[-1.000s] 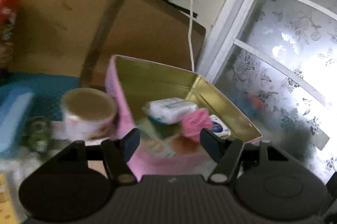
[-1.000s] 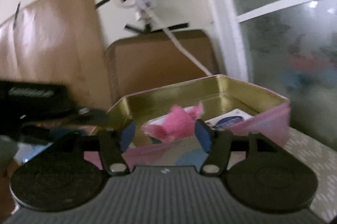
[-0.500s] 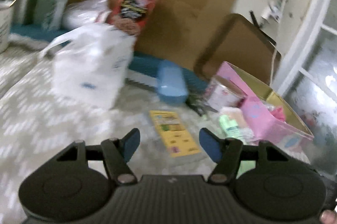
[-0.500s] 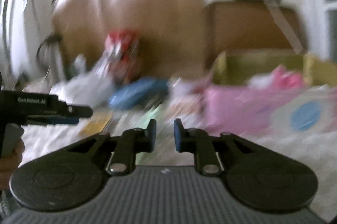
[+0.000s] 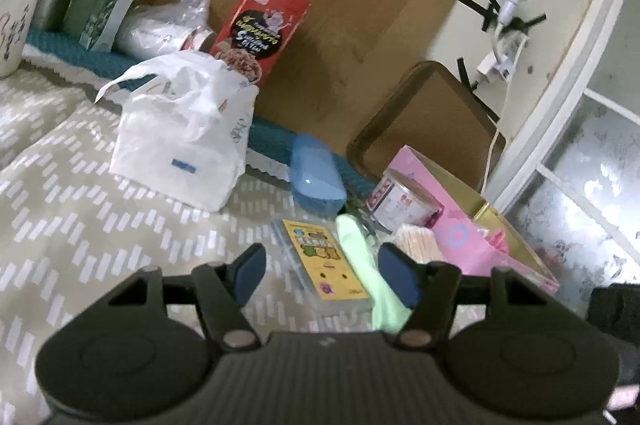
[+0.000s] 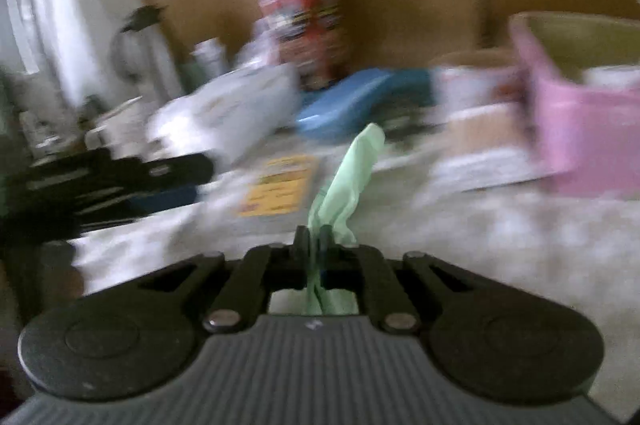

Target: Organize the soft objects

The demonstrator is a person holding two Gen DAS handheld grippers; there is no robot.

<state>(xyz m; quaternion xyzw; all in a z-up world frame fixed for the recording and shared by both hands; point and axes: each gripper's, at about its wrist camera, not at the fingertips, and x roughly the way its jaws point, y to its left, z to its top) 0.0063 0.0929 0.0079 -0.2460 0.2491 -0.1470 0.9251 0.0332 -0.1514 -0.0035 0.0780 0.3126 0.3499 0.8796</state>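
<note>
right gripper [image 6: 315,245]: clamping one end of the green cloth [image 6: 352,169], long axis trailing forward
left gripper [image 5: 320,275]: hanging wide, holding nothing
pink tin [image 6: 576,141]: sitting off to the right

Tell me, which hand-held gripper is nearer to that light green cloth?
The right. The right hand-held gripper is shut on the green cloth, pinching its near end. The left hand-held gripper is open beside it, with the cloth lying by its right finger, not gripped.
</note>
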